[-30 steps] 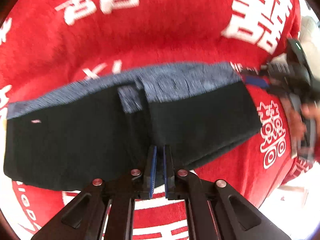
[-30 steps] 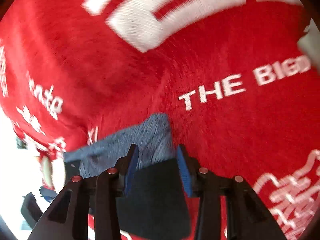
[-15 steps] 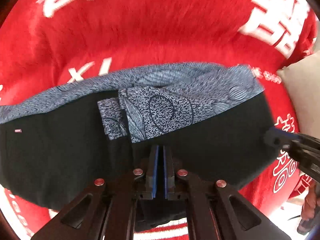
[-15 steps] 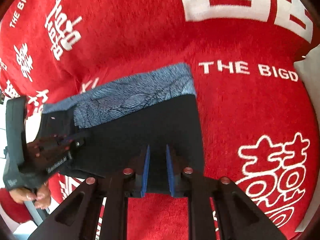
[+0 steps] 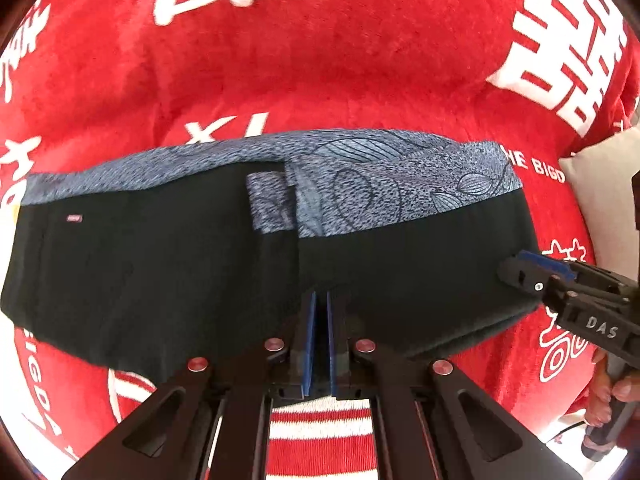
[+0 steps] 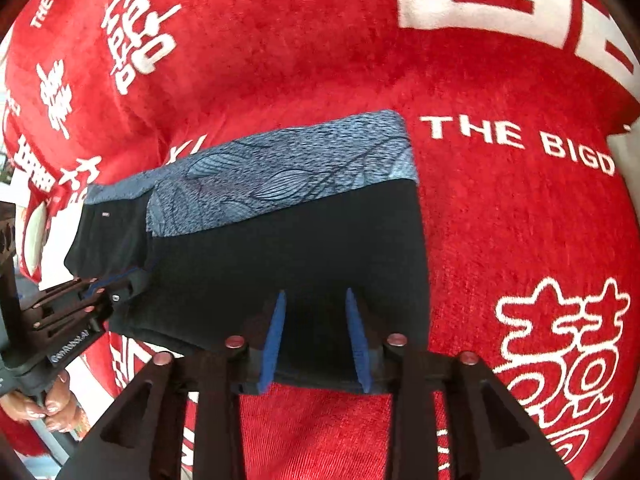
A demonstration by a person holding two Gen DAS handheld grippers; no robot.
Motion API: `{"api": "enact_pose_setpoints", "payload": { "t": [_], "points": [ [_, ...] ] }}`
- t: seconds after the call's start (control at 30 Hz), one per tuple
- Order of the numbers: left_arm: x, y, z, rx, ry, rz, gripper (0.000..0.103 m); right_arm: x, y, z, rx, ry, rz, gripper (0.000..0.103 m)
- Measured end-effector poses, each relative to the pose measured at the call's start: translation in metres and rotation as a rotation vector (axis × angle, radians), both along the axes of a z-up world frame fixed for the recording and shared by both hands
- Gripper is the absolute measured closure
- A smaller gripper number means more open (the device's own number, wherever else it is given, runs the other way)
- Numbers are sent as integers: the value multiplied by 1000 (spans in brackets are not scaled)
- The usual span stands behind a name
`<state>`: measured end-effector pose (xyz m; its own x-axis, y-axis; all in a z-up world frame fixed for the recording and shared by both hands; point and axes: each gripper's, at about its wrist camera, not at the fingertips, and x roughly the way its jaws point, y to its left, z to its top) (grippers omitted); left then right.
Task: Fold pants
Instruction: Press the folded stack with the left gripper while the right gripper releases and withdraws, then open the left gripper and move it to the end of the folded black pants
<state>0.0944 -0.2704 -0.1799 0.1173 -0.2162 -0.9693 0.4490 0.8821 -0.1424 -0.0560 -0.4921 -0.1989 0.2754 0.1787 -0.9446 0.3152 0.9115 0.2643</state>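
- A pair of black pants [image 5: 168,264] with a blue-grey patterned band lies folded into a flat, wide rectangle on a red blanket [image 5: 360,72] printed with white characters.
- The long axis of the bundle runs side to side across both wrist views, patterned band along the far edge, black cloth along the near edge.
- The left tongs [image 5: 319,336] point steeply down at the near edge, about midway along the bundle. Their blue pads have just been parting and now show a narrow slit; a dark fold sits between them, but whether they pinch it cannot be told.
- The right tongs [image 6: 316,336] hover over the near edge by the bundle's right-hand end. Their jaws have just been opening and stand clearly apart, black cloth showing in the gap, the pads not pressing on it.
- In the left wrist view the right tongs [image 5: 536,276] reach in over the right-hand end of the pants; in the right wrist view the left tongs [image 6: 116,288] sit at the near edge, further toward the left end.
- Judged from this, the right hand is nearer the free short end. The next fold would likely carry that end leftward along the long axis.
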Motion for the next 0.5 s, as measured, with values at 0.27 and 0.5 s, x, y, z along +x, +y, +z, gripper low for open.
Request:
{"api": "enact_pose_setpoints", "payload": {
  "t": [0.27, 0.5],
  "points": [
    [-1, 43, 19, -30, -55, 117, 16, 7, 25, 6, -81, 10, 26, 47],
    [-8, 100, 18, -25, -59, 224, 16, 13, 56, 17, -38, 0, 61, 44]
  ]
}}
